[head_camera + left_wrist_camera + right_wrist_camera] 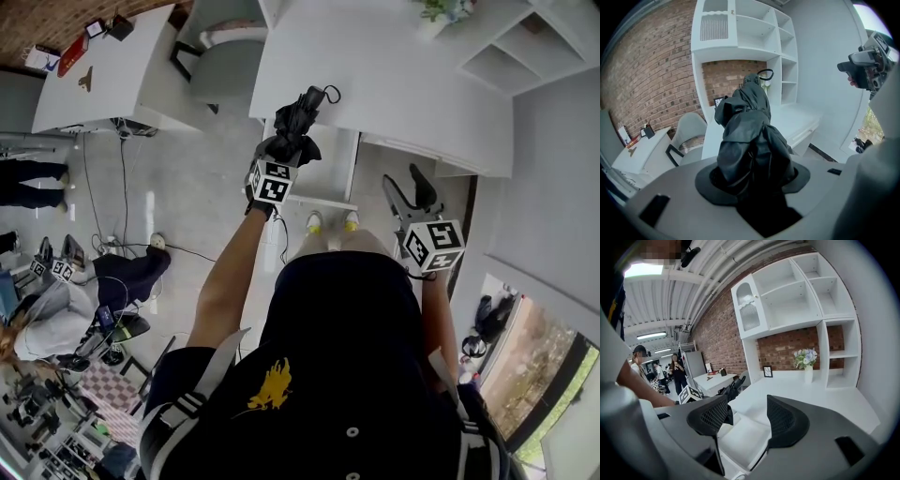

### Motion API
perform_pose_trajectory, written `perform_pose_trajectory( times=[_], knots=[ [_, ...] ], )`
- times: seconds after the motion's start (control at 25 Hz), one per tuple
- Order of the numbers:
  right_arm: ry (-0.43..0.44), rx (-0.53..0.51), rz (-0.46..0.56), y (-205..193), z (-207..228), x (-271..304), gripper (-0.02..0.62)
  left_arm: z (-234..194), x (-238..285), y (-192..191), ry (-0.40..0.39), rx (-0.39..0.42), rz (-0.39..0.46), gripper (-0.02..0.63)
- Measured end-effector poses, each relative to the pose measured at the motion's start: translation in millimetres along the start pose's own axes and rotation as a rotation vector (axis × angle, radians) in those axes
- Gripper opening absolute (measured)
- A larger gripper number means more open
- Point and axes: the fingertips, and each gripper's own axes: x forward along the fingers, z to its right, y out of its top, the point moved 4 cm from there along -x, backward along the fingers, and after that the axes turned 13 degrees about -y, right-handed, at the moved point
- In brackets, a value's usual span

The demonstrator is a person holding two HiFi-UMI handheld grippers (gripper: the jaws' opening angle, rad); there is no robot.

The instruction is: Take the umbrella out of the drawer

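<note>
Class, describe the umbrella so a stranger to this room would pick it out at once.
Start at the white desk below the wall shelves, then find the open drawer at its front edge. There the left gripper is shut on the umbrella: a folded black cloth bundle with a loop strap, dark against the white furniture.

Dark navy short-sleeved shirt (347, 337), yellow emblem (272, 386) on left side, small white round snaps (352, 432) near bottom edge. Grey-white webbing straps (211, 375) across left shoulder, more at right. Pale shoes with yellow toes (314, 222) at far side. Left gripper (752, 183): matte grey shell, black curved pads, white cube with black square markers (272, 183). Right gripper (747, 416): same grey shell, black mesh-textured pads, matching marker cube (433, 246).
</note>
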Motion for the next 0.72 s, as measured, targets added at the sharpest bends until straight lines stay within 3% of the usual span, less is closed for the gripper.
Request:
perform_pose_trajectory(
  times=[0.6, 0.72],
  knots=[
    [0.037, -0.042, 0.017, 18, -9, 12, 0.285, 3, -42, 31, 0.059, -0.024, 0.115, 0.229],
    [0.042, -0.048, 0.028, 22, -6, 16, 0.284, 4, -50, 47, 0.075, 0.004, 0.148, 0.229]
  ],
)
